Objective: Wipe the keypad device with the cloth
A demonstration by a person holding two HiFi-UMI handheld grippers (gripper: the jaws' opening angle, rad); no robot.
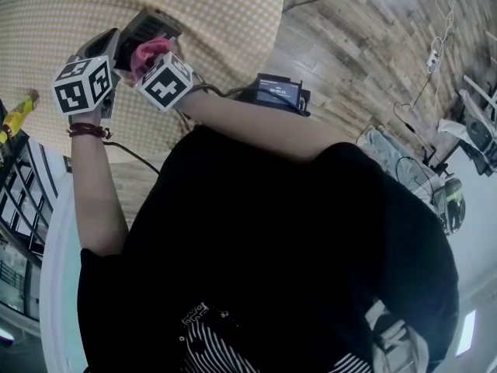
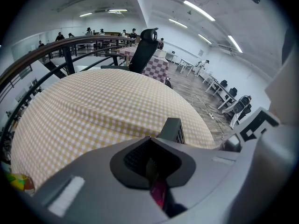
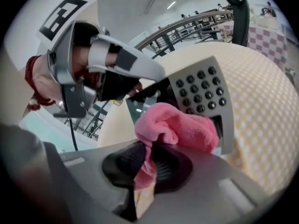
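The grey keypad device [image 3: 201, 90] is held up off the table, its dark round keys facing my right gripper's camera. My left gripper [image 3: 135, 85] is shut on the device's left end. My right gripper [image 3: 148, 164] is shut on a bunched pink cloth [image 3: 180, 127], which presses on the device's face below the keys. In the head view both grippers meet over the table's near edge: the left gripper [image 1: 109, 49], the cloth [image 1: 147, 51] and the device [image 1: 149, 28]. In the left gripper view the device [image 2: 174, 129] sticks out past the shut jaws [image 2: 149, 164].
The round table [image 1: 194, 6] wears a yellow checked cloth. A black terminal with a lit screen [image 1: 276, 92] sits by its edge. A yellow item [image 1: 17, 113] lies at the far left. Cables and a power strip [image 1: 431, 57] cross the wood floor. An office chair [image 2: 145, 48] stands beyond the table.
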